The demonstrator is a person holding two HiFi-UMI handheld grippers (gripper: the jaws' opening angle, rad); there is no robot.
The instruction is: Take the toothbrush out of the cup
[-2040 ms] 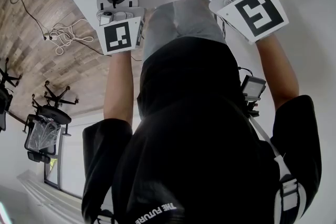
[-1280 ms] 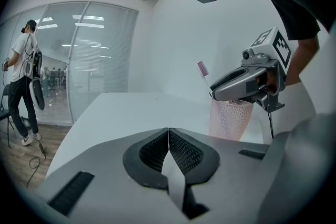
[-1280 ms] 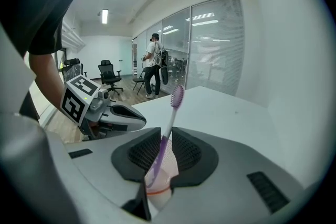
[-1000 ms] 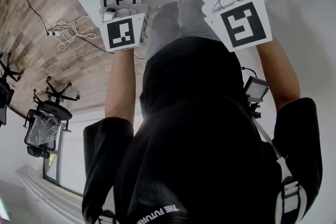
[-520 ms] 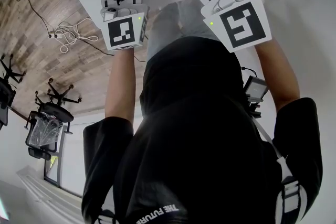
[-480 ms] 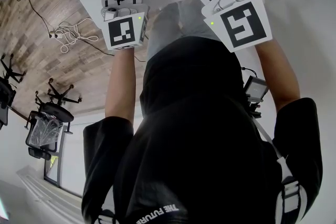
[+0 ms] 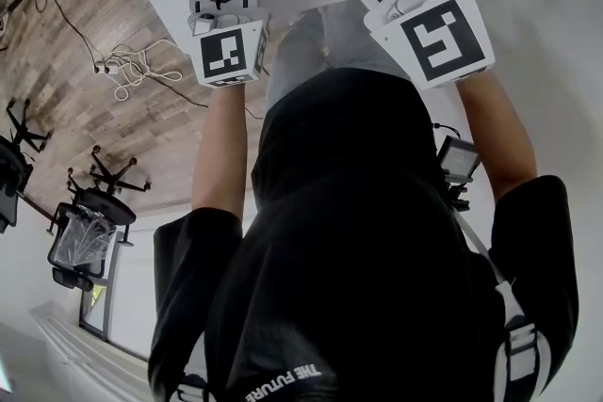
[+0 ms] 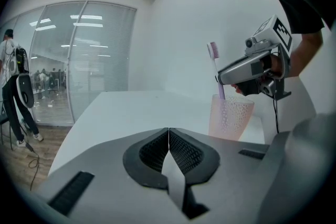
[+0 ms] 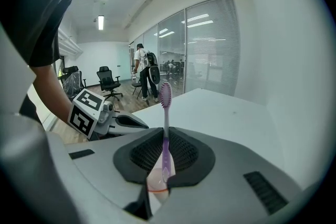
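Left gripper (image 8: 168, 150) drifted right, fingers together; right gripper (image 9: 166, 153) fingers clamped on upright toothbrush (image 9: 166, 113), bristles up, in cup (image 8: 230, 119).

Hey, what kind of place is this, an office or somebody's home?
Most likely an open office: glass partition walls with blinds behind them, wheeled office chairs on a wood floor, and a long white table.

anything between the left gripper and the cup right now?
Nothing. In the left gripper view, only bare white table lies between the shut left gripper and the pink cup, where the toothbrush stands.
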